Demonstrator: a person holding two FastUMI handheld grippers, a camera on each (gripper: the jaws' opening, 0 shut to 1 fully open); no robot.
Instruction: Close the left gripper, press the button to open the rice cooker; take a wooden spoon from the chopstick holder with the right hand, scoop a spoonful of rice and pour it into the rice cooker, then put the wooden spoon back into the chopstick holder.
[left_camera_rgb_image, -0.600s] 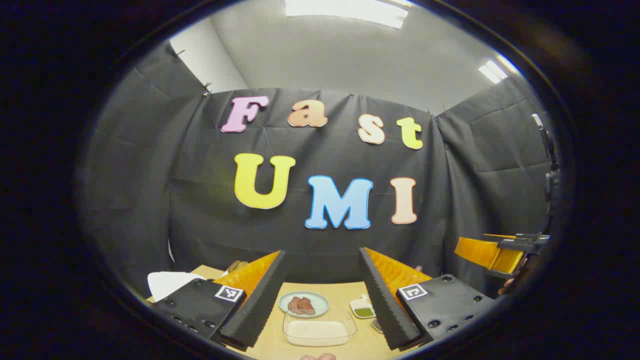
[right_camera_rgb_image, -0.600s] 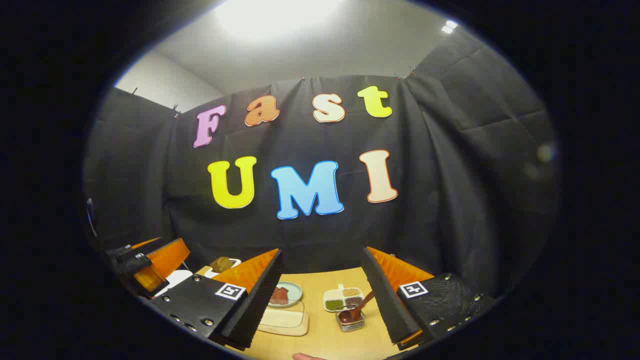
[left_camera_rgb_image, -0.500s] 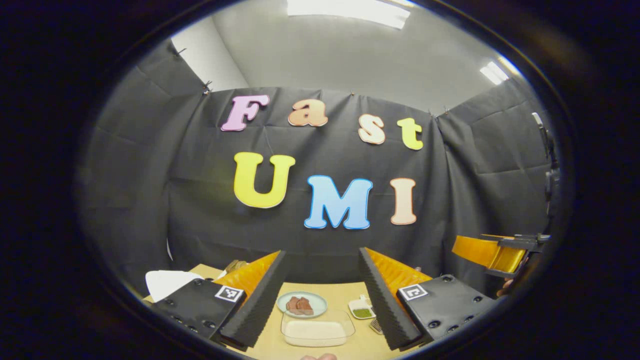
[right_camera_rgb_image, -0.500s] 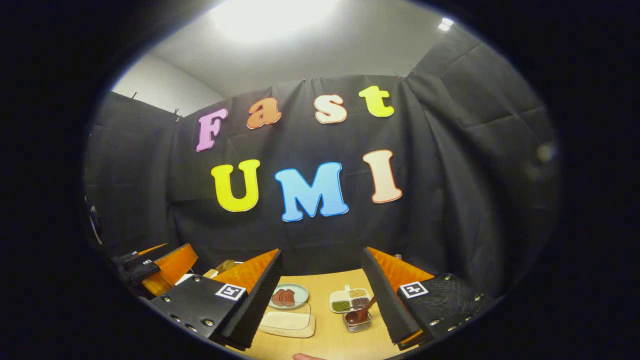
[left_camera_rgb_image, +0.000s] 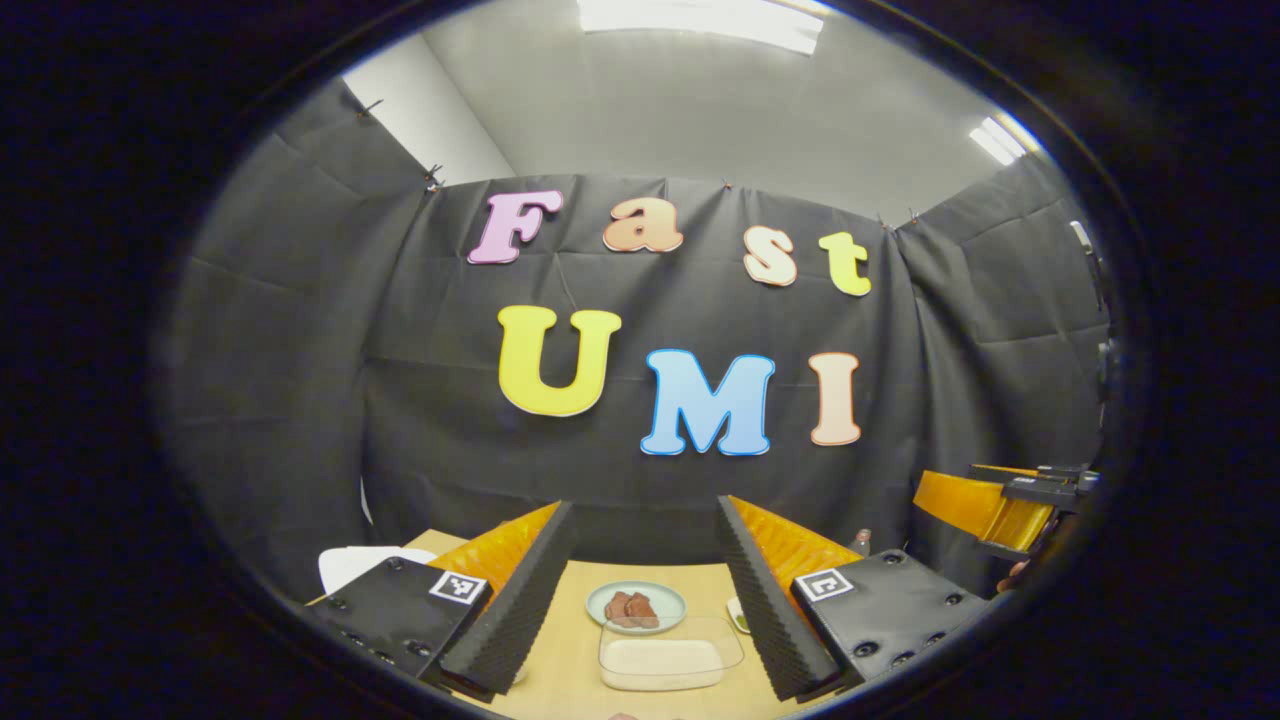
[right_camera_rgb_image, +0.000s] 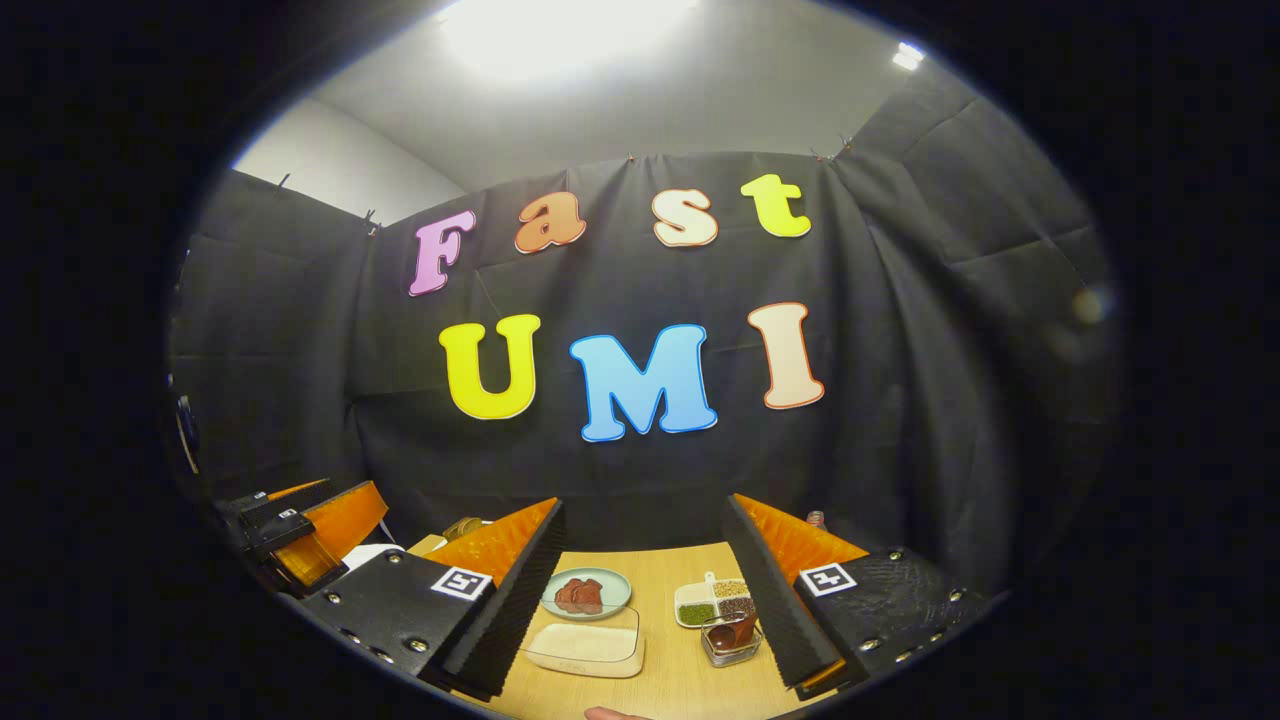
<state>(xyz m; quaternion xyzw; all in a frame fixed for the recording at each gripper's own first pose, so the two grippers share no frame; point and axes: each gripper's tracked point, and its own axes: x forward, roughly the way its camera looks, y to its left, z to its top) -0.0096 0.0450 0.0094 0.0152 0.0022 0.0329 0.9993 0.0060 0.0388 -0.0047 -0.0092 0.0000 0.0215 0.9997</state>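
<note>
My left gripper (left_camera_rgb_image: 642, 520) stands open above the wooden table (left_camera_rgb_image: 580, 640), nothing between its fingers. Past its fingers lies a clear dish of white rice (left_camera_rgb_image: 668, 655). A white rounded shape (left_camera_rgb_image: 365, 563), perhaps the rice cooker, peeks out behind the left finger's body. My right gripper (right_camera_rgb_image: 642, 515) is open too and holds nothing. Beyond it, a small clear holder (right_camera_rgb_image: 730, 647) with the dark wooden spoon (right_camera_rgb_image: 737, 630) stands close to the right finger. The rice dish (right_camera_rgb_image: 585, 648) lies near its left finger. Each gripper also appears off to the other's side (left_camera_rgb_image: 985, 503) (right_camera_rgb_image: 315, 522).
A pale blue plate with red meat slices (left_camera_rgb_image: 636, 607) (right_camera_rgb_image: 585, 592) sits behind the rice dish. A white divided dish of grains (right_camera_rgb_image: 712, 604) stands behind the spoon holder. A brown object (right_camera_rgb_image: 462, 527) rests at the table's far left. Black cloth walls close in the booth.
Both views have swung a little, so the table things sit further right in each. The spoon holder now lies closer to the right finger. Both grippers stay open.
</note>
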